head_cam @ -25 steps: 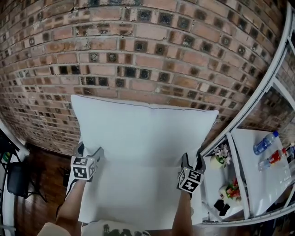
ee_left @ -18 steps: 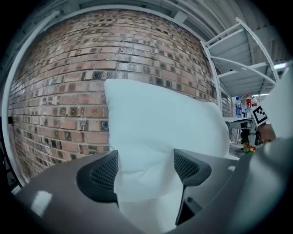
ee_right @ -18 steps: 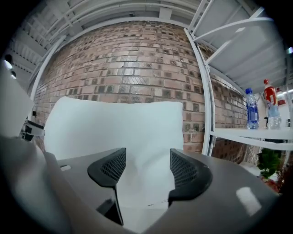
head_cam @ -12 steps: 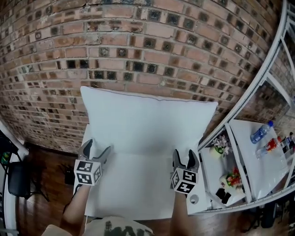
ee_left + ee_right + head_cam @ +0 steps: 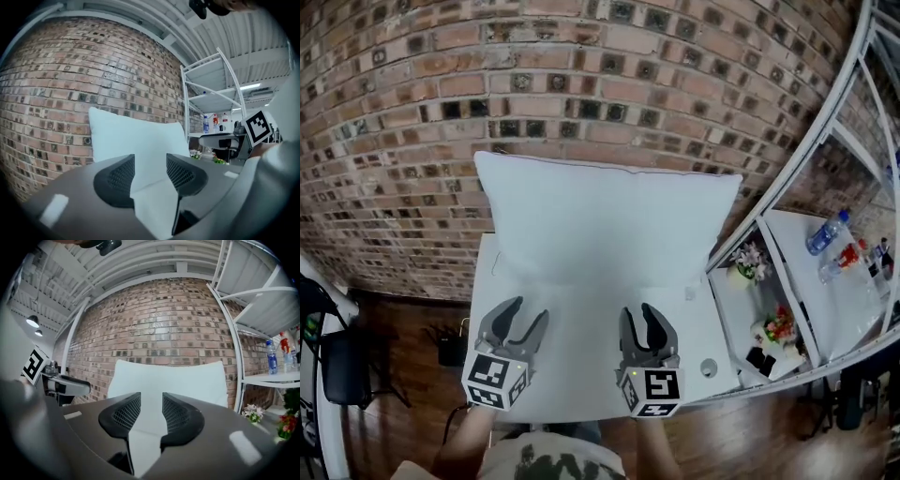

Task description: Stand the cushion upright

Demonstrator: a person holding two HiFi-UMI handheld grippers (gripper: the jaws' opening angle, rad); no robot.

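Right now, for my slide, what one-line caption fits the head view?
White cushion upright against the brick wall; left gripper and right gripper clear of it, jaws just closed partway, empty.

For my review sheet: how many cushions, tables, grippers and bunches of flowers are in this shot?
cushion: 1
table: 1
grippers: 2, left gripper and right gripper; jaws have just been closing, still apart, nothing between them
bunches of flowers: 2
Total: 6
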